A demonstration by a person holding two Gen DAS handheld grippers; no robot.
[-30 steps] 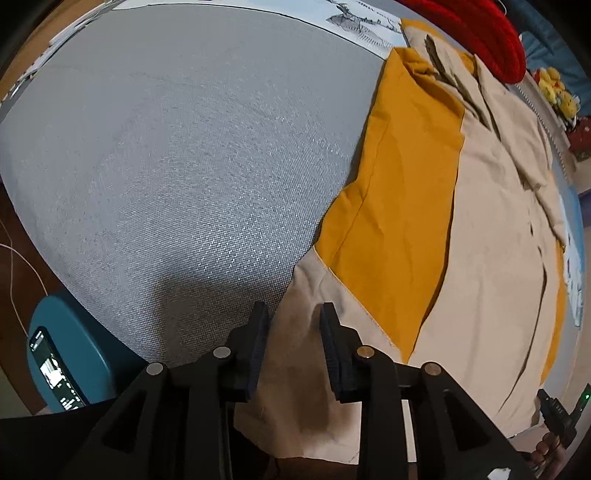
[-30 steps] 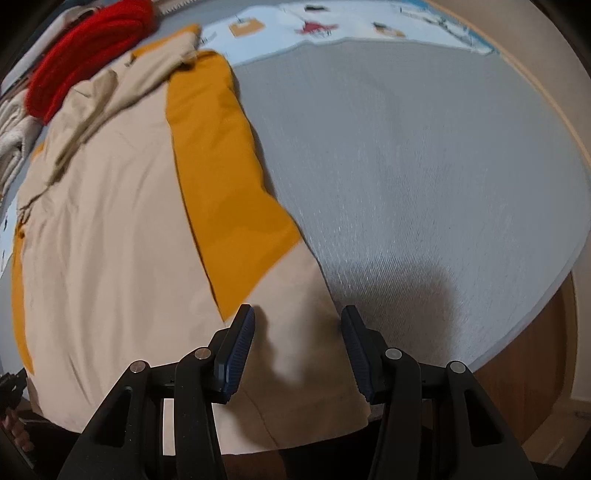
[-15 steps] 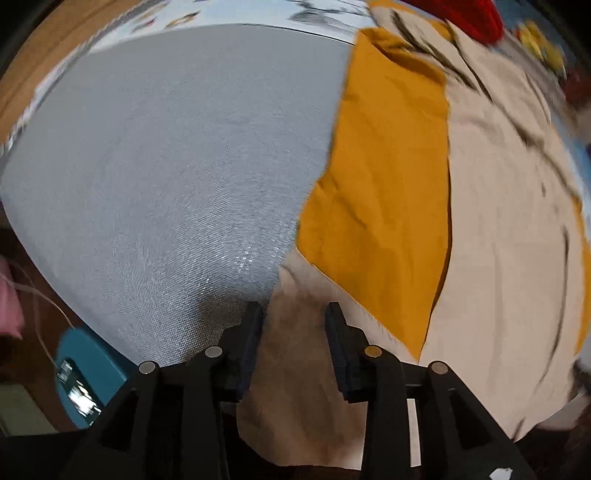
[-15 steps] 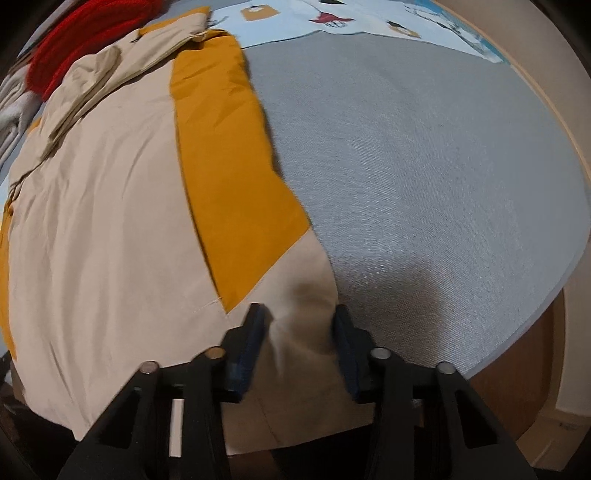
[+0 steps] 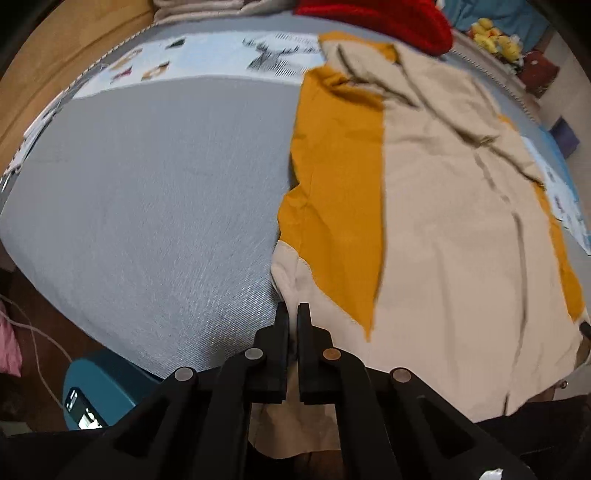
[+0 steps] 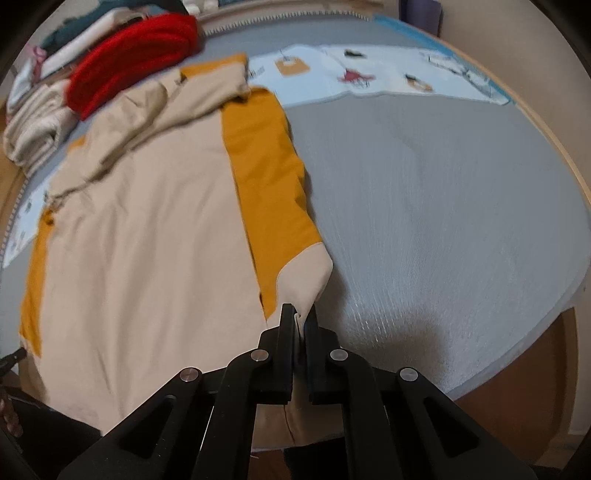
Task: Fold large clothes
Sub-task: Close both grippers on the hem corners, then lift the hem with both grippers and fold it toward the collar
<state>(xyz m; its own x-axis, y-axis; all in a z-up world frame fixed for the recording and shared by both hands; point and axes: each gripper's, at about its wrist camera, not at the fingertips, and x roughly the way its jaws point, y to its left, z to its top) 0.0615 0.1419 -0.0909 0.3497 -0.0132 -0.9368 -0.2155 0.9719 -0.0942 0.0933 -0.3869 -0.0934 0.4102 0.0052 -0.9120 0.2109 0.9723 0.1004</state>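
Garment point(image 5: 443, 221), beige with mustard side panels, spread flat on the grey bed point(image 5: 147, 184), hem at the near edge, collar toward the far edge beside a red pile point(image 5: 373, 18). Left gripper point(image 5: 292, 314) clenched on the hem corner at the garment's left side, beige cloth pinched between the fingers point(image 5: 281, 325) and puckered upward. Right gripper point(image 6: 301, 317) likewise clamped on the opposite hem corner, a beige tuck rising out of the narrow gap. Rest of the hem draped over the near edge of the bed below both grippers.

Probably the start of a lengthwise fold, hem to be carried toward the collar.

Risks from here, as judgement only:
- Thin bite on each corner; possibly only the top layer caught, so the lower layer could stay behind and the fold come out skewed.
- Uneven lift between the two sides could twist the hem line and drag a mustard panel inward.
- Loose sleeve lying bunched near the collar could get trapped under the fold and leave a lump.
- Pulling too low could drag the whole garment along the bed toward the red pile instead of folding it.
- Slipping cloth under tension could free a corner mid-carry.
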